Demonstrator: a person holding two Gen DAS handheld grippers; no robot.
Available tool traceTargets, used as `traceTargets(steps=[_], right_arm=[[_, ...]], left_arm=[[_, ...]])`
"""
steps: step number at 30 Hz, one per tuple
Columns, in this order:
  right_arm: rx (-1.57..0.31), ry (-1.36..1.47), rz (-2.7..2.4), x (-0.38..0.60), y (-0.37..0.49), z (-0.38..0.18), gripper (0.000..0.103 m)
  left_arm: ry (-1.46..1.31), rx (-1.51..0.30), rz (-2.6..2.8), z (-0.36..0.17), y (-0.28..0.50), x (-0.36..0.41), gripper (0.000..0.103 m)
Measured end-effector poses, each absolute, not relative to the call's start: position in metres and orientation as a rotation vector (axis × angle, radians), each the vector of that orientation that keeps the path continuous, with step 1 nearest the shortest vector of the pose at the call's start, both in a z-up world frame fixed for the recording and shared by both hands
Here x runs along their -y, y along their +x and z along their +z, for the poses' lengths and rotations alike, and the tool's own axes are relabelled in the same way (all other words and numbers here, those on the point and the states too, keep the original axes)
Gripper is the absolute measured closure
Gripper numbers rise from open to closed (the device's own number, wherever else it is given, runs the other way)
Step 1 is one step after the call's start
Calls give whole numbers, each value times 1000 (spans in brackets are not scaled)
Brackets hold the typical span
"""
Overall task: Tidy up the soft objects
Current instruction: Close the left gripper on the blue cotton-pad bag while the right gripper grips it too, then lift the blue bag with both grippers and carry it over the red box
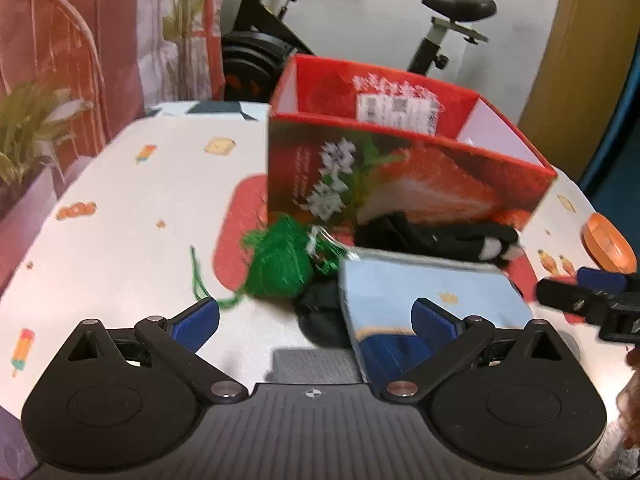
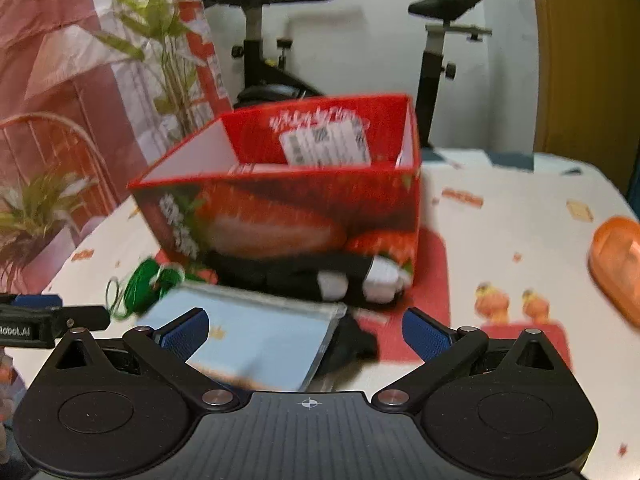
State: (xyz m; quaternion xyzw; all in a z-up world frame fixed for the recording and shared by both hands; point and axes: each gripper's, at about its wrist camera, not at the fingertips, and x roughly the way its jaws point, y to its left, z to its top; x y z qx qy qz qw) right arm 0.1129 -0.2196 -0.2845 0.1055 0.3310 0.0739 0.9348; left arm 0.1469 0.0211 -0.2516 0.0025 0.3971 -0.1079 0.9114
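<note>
A red cardboard box [image 1: 400,168] printed with strawberries stands open-topped on the table; it shows too in the right wrist view [image 2: 288,208]. In front of it lie a green yarn ball [image 1: 280,264], a black and white soft item [image 1: 472,244] and a light blue packet [image 1: 424,300]. My left gripper [image 1: 316,320] is open just short of the yarn and packet, nothing between its fingers. My right gripper [image 2: 304,330] is open over the light blue packet [image 2: 256,340], near the black and white item [image 2: 320,276]. The green yarn [image 2: 148,284] sits at its left.
The table [image 1: 132,208] has a white cloth with small food prints and a red mat [image 2: 432,280] under the box. An orange dish [image 2: 618,260] sits at the right edge. An exercise bike [image 1: 440,28], a plant [image 2: 160,48] and a chair [image 1: 52,60] stand behind.
</note>
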Motion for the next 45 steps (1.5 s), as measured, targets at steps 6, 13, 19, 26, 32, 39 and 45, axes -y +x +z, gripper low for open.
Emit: traceTargets(steps=[6,13,19,26,32,39,45], right_arm=[[-739,219,183,208,103,-300,1],[-774,254,228,203,99,-306,18],[-804,285,271,202,99,-311,31],[-821,282,307,197,99,-314,42],[-830,263,312,195,99,-316,42],[-826,255,330,197,97,-315,57],[-816,200,337,189,94,-311,65]], left_arm=[[20,-851,-276,-265,135,-9,3],[-36,-843,-335,-272,129,-10,28],[-51,-860,-400,-275,129,-6,54],[-71,-896,-423,-281,131,-8,56],[-103,-911,-413,-284,133,-13,48],[-187,-956,-411,-286,138,-25,47],[-146,-947,-457,-285,132,-14,51]])
